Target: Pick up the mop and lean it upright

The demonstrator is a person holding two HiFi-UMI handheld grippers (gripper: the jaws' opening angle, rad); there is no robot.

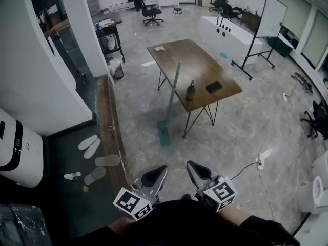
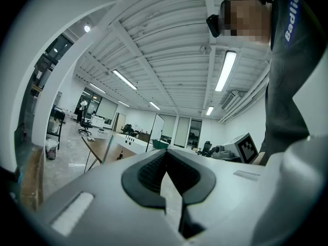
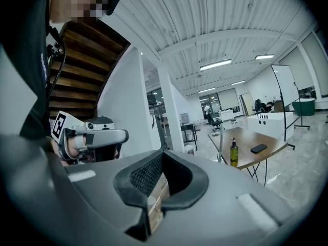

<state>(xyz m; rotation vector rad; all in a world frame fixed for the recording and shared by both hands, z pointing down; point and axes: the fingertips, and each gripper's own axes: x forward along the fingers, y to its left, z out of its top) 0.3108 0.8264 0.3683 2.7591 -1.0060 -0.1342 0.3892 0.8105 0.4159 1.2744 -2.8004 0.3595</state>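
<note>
The mop point(image 1: 171, 100) leans against the near edge of the wooden table point(image 1: 174, 55), with its teal flat head point(image 1: 163, 135) on the floor and its thin handle tilted up to the tabletop. It also shows as a pale handle point(image 2: 107, 150) in the left gripper view and as a mop handle point(image 3: 221, 145) beside the bottle in the right gripper view. My left gripper point(image 1: 154, 178) and right gripper point(image 1: 199, 172) hang side by side close to my body, well short of the mop. Both are shut and empty: the left gripper point(image 2: 166, 160) and the right gripper point(image 3: 163, 159) have their pads together.
On the table stand a brown bottle point(image 1: 190, 91) and a black phone point(image 1: 213, 86). Several slippers point(image 1: 93, 147) lie on the dark mat at left, past a wooden step edge point(image 1: 110, 132). A power strip point(image 1: 262, 160) with its cable lies at right, and a rolling whiteboard point(image 1: 269, 19) stands beyond.
</note>
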